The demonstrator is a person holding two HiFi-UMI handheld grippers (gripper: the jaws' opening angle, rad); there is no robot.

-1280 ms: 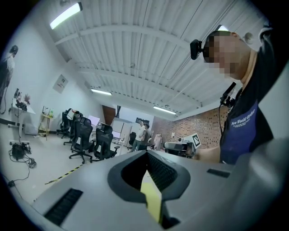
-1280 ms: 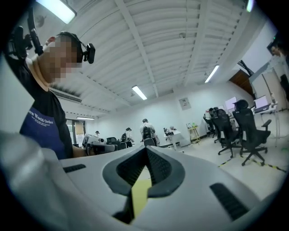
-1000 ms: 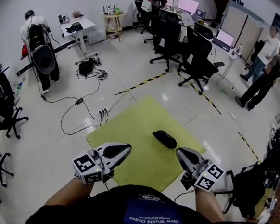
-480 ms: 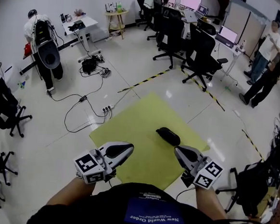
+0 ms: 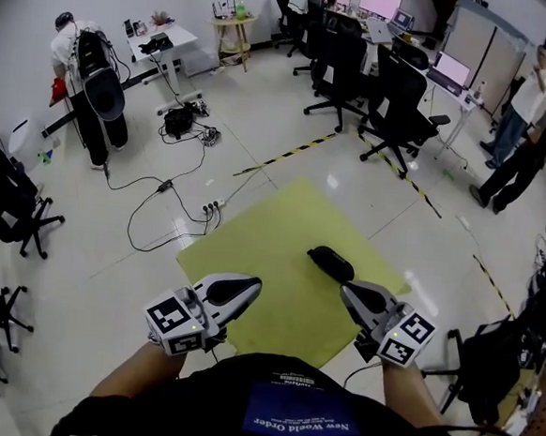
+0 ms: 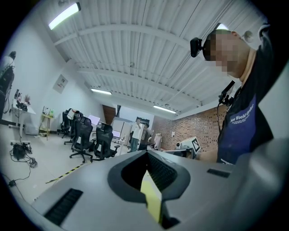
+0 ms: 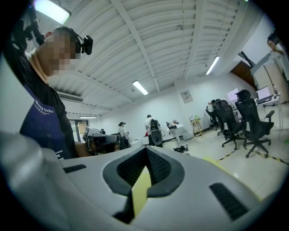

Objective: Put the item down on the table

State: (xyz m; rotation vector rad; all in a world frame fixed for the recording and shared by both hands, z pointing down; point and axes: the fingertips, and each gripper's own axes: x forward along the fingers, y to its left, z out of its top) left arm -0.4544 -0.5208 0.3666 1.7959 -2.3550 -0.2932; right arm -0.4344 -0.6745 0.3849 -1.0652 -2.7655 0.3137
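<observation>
A black oblong case [image 5: 331, 262] lies on the yellow-green table top [image 5: 260, 258], toward its right side. My right gripper [image 5: 347, 292] hovers just short of the case, slightly to its right, jaws shut and empty. My left gripper [image 5: 252, 286] hangs over the table's near left part, also shut with nothing in it. In the left gripper view the jaws [image 6: 146, 153] meet at the tip, with only the yellow top showing through the wedge behind them. The right gripper view shows its jaws [image 7: 146, 151] closed the same way. The case is in neither gripper view.
Black office chairs [image 5: 394, 118] and desks with monitors [image 5: 374, 4] stand beyond the table. Cables and a power strip [image 5: 208, 207] trail over the floor at left. Two people [image 5: 524, 138] stand at far right, another person [image 5: 78, 65] at far left. More chairs [image 5: 11, 201] line the left edge.
The head view has drifted a little, so the room has slid slightly in the picture. Both grippers stay shut in much the same place over the table's near edge; the case lies still.
</observation>
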